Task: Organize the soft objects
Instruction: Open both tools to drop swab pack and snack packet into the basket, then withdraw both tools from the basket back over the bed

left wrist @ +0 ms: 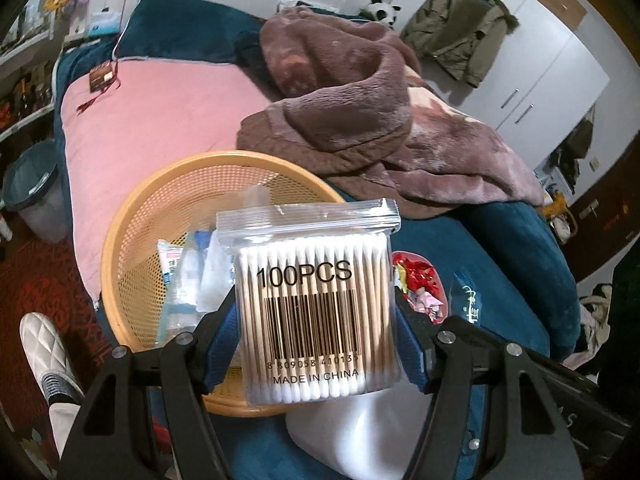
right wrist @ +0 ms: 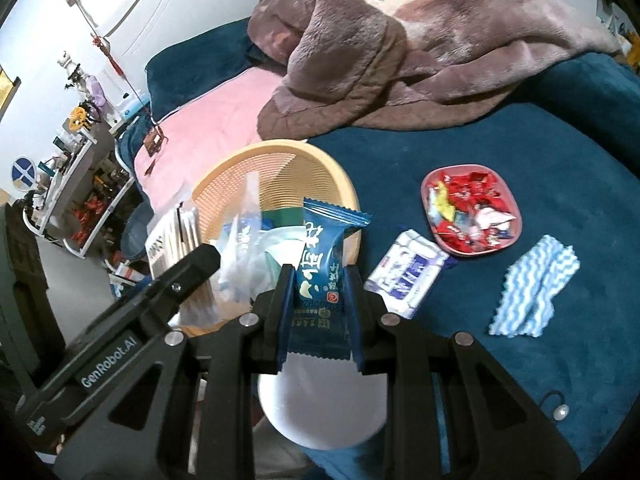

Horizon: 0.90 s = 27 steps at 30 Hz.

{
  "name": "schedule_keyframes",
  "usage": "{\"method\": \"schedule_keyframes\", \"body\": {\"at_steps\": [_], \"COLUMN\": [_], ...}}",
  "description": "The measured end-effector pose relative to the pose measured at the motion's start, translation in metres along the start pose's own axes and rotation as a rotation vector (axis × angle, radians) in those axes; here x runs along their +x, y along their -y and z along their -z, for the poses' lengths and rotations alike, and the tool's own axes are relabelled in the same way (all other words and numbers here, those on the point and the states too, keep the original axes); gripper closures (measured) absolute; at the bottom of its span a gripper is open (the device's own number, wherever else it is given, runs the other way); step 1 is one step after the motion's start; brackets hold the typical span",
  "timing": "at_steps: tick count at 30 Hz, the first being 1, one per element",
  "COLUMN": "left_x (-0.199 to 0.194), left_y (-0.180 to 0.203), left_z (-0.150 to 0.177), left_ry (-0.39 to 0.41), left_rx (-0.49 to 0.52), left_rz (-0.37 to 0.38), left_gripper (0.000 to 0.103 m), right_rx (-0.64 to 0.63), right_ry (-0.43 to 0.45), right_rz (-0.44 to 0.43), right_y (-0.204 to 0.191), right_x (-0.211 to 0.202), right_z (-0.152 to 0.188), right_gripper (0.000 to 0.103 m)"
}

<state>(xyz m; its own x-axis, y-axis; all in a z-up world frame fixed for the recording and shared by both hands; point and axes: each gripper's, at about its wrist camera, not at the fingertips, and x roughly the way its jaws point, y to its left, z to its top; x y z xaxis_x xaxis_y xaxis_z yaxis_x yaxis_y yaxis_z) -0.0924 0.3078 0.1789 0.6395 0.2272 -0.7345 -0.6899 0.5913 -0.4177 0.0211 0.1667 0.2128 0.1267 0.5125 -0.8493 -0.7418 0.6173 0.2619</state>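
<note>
Hovering at the near edge of the bed, the left gripper [left wrist: 316, 320] has its jaws clamped on the sides of a bag of cotton swabs [left wrist: 310, 300], held upright with the sticks running top to bottom. The orange basket [left wrist: 120, 240] lies just beyond and to the left of that bag, already holding a few packets, so the left hand looks the nearer for a drop. To its right, the right gripper [right wrist: 318, 300] has its jaws pinched on a blue snack packet [right wrist: 320, 264], also upright, with the basket rim [right wrist: 352, 196] directly ahead.
</note>
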Motion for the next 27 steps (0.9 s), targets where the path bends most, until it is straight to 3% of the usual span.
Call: {"method": "schedule_keyframes", "body": {"at_steps": [15, 18, 20, 22, 24, 27], "left_x": [0.015, 0.016, 0.017, 0.016, 0.013, 0.008], "left_y": [-0.067, -0.07, -0.071, -0.073, -0.073, -0.073], "left_z": [-0.02, -0.022, -0.023, -0.022, -0.023, -0.021], "left_ry": [-0.017, -0.011, -0.015, -0.018, -0.015, -0.016], "left_rx": [-0.179, -0.184, -0.187, -0.193, -0.18, -0.15], "left_rz": [-0.074, -0.075, -0.073, -0.086, -0.125, -0.166], "left_gripper": [0.033, 0.021, 0.003, 0.001, 0.001, 0.001], "right_rx": [0.037, 0.055, 0.098, 0.113, 0.097, 0.084], "right_ry": [-0.046, -0.028, -0.047, -0.029, -0.02, -0.026], "right_rz": [-0.116, -0.202, -0.23, -0.227, -0.195, -0.168], "right_y": [-0.031, -0.031, -0.026, -0.022, -0.021, -0.018], "right_x": [0.044, 0.047, 0.051, 0.046, 0.042, 0.039], "right_z": [-0.024, -0.028, -0.029, -0.027, -0.025, -0.023], "right_gripper": [0.078, 0.074, 0.051, 0.039, 0.039, 0.028]}}
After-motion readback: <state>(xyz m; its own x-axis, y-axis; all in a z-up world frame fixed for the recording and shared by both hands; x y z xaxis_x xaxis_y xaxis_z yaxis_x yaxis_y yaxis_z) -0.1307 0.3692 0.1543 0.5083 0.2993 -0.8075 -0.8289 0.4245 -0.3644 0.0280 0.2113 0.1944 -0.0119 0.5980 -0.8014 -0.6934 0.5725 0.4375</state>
